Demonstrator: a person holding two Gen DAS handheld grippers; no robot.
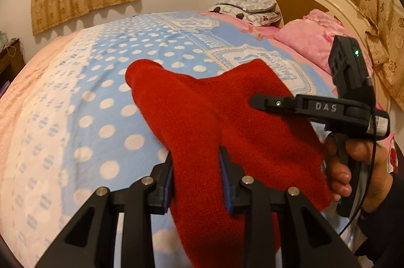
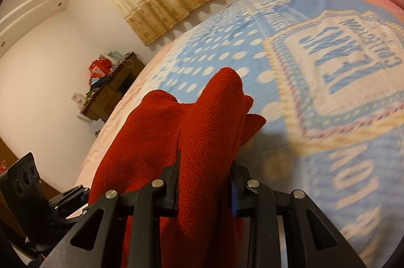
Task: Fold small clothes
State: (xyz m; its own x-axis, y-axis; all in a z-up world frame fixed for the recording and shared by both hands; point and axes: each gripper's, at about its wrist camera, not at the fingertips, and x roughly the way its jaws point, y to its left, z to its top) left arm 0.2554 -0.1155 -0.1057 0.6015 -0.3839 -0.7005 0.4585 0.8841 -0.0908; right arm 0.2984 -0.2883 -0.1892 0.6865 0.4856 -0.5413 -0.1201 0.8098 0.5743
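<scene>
We have the red knit (image 1: 202,121) pinched in both hand-held grippers, left (image 1: 197,179) and right (image 2: 204,182), each narrow and clamped on a bunched near edge. It hangs lifted over the blue dotted bed (image 1: 88,91), its far end drooping toward the cover. We judge the fold needs both grips level and evenly taut, carried toward the far side so edges meet squarely

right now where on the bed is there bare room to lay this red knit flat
Free: the polka-dot stretch of the blue blanket, between the red knit and the peach edge toward the curtain wall. Also the printed crest patch. Crowded: the headboard end, with the pink pillow and the grey patterned pouch.
</scene>
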